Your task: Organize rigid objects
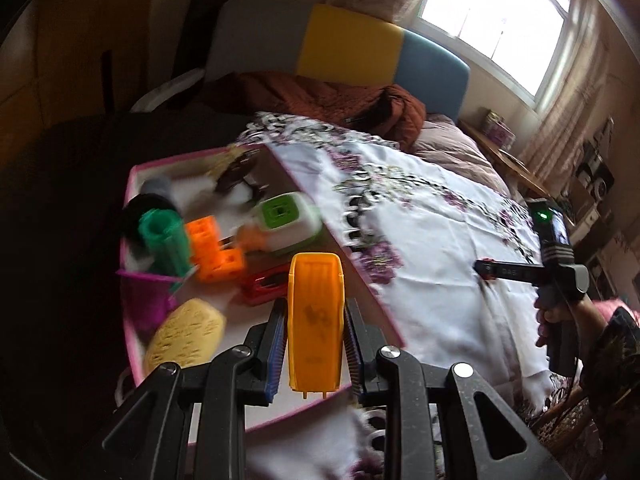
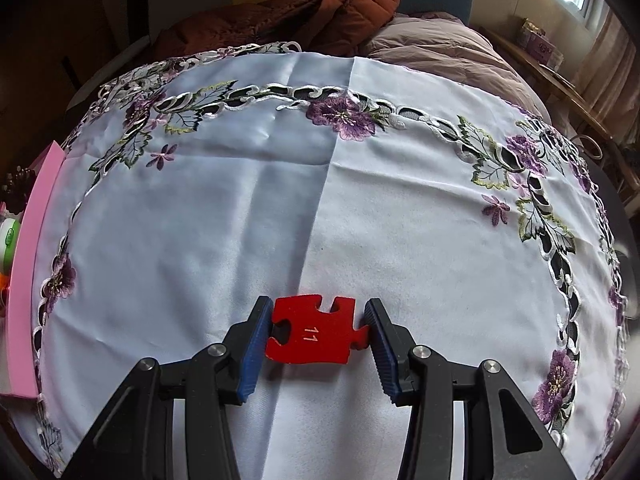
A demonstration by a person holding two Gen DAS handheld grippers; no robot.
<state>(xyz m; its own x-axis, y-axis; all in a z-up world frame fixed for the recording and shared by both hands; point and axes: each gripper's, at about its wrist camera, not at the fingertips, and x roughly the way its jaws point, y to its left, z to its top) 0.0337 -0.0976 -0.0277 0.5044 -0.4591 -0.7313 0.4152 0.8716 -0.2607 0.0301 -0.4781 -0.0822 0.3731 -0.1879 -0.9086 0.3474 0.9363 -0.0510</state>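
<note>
red puzzle piece (image 2: 316,334) numbered eleven

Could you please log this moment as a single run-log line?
left claw: shut on yellow piece over pink box | right claw: shut on red puzzle piece on tablecloth

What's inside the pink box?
The pink box holds a green tube, orange blocks, a green-and-white container, a red thing and a yellow sponge. The yellow piece in the left tongs hides what lies beneath it.
</note>
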